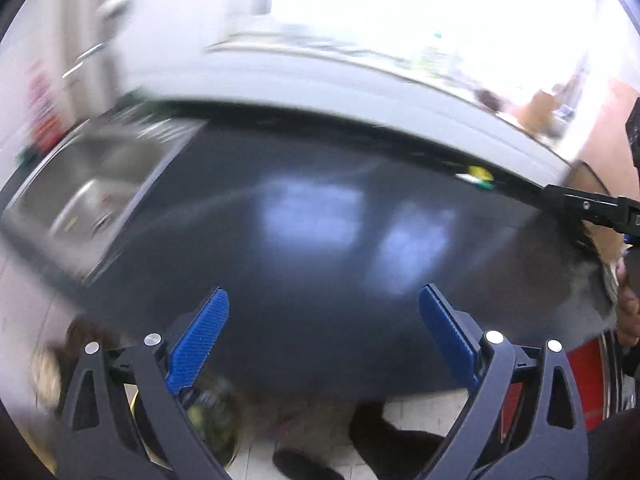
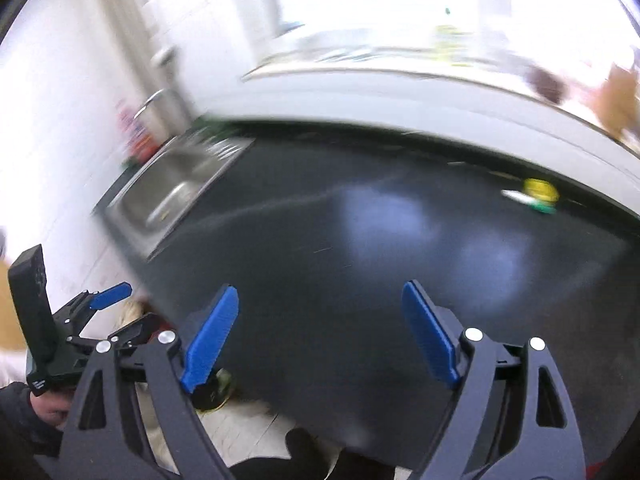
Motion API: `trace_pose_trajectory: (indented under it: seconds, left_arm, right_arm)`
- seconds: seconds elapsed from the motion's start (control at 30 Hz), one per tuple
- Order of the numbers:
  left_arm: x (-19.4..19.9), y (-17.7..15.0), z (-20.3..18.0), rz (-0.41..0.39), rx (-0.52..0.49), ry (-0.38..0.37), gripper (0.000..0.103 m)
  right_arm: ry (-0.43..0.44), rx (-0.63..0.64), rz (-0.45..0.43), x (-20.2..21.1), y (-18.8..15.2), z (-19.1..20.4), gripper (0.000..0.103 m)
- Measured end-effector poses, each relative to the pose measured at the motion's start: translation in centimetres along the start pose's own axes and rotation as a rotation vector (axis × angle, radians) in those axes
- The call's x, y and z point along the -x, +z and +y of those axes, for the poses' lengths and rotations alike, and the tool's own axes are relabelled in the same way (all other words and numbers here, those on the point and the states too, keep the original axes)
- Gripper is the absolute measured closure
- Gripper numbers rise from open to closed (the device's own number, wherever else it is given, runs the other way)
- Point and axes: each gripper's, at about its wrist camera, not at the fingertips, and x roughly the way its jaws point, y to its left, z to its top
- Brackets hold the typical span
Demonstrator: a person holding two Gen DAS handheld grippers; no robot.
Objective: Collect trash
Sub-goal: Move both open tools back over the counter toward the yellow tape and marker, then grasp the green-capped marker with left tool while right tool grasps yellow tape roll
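A small yellow, green and white piece of trash lies at the far right of the dark countertop, near the back wall; it also shows in the right wrist view. My left gripper is open and empty, above the counter's near edge. My right gripper is open and empty, also above the near edge. The left gripper also shows at the lower left of the right wrist view. Both views are motion-blurred.
A steel sink is set in the counter's left end, also in the right wrist view. A bin with trash stands on the floor below the counter edge. A red object is at the lower right.
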Motion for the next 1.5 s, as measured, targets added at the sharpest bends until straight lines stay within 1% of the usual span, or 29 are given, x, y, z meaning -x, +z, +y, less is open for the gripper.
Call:
trace_pose_trajectory:
  seconds: [0.07,0.13,0.2,0.23,0.27,0.33,0.43,0.53,0.67,0.77,0.9,1.0,1.07,1.23,1.3,1.43,1.47,1.5]
  left_arm:
    - [-1.6,2.1,-3.4,-0.01,-0.067,-0.048,0.01]
    - [-3.7,4.2,-7.6,-0.014,-0.141,-0.098,0.01]
    - [-5.5,5.6,-10.7,-0.013,-0.185,-0.135,0.01]
    - [-6.5,6.2,-12.3,-0.012,-0.208,-0.157,0.01]
    - [-7.5,6.7,-13.8,-0.01,-0.228,-0.172,0.01]
    - [-8.9,7.4,-15.9,-0.004,-0.264,-0.198,0.01]
    - [-10.6,8.3,-18.3,0.008,-0.309,-0.214,0.01]
    - [-12.3,9.1,-20.4,0.025,-0.341,-0.224,0.01]
    - [-15.8,10.3,-22.2,0.053,-0.37,-0.232,0.01]
    - [-18.8,11.3,-23.6,0.064,-0.41,-0.249,0.01]
    - [-24.0,12.8,-25.8,0.064,-0.505,-0.271,0.01]
    - [-28.4,14.3,-27.6,0.076,-0.578,-0.288,0.01]
    - [-31.3,15.3,-28.6,0.081,-0.608,-0.314,0.01]
    - [-37.0,16.2,-30.8,0.111,-0.699,-0.371,0.011]
    - [-39.0,16.3,-31.3,0.132,-0.721,-0.39,0.011]
    - [-40.7,16.3,-31.7,0.141,-0.762,-0.43,0.012]
    - [-40.9,16.3,-31.7,0.143,-0.769,-0.436,0.013]
    - [-41.4,16.2,-31.9,0.146,-0.782,-0.439,0.016]
  right_arm:
    - [-0.044,-0.055,-0.015,0.9,0.4,-3.8,0.021]
    - [-0.096,-0.108,-0.033,1.7,0.7,-7.7,0.021]
    - [-0.136,-0.144,-0.043,2.3,1.0,-11.2,0.021]
    - [-0.145,-0.16,-0.05,2.5,0.9,-12.8,0.021]
    - [-0.149,-0.17,-0.053,2.7,0.7,-13.6,0.021]
    - [-0.163,-0.191,-0.056,2.7,0.9,-16.0,0.021]
    - [-0.171,-0.207,-0.057,2.1,1.7,-18.6,0.021]
    - [-0.172,-0.225,-0.044,0.9,2.7,-20.1,0.021]
    - [-0.173,-0.221,-0.015,-1.0,4.2,-22.2,0.021]
    - [-0.167,-0.213,0.009,-3.1,5.3,-24.2,0.022]
    - [-0.153,-0.188,0.056,-7.2,7.2,-27.1,0.022]
    - [-0.137,-0.153,0.09,-11.4,9.0,-29.7,0.022]
    - [-0.125,-0.147,0.107,-13.9,10.0,-31.1,0.022]
    - [-0.098,-0.131,0.161,-20.2,11.8,-34.2,0.025]
    - [-0.086,-0.128,0.185,-22.5,12.1,-35.0,0.027]
    - [-0.073,-0.121,0.213,-25.3,12.4,-35.7,0.03]
    - [-0.071,-0.116,0.218,-26.0,12.4,-35.7,0.031]
    - [-0.073,-0.107,0.215,-26.2,12.4,-35.6,0.031]
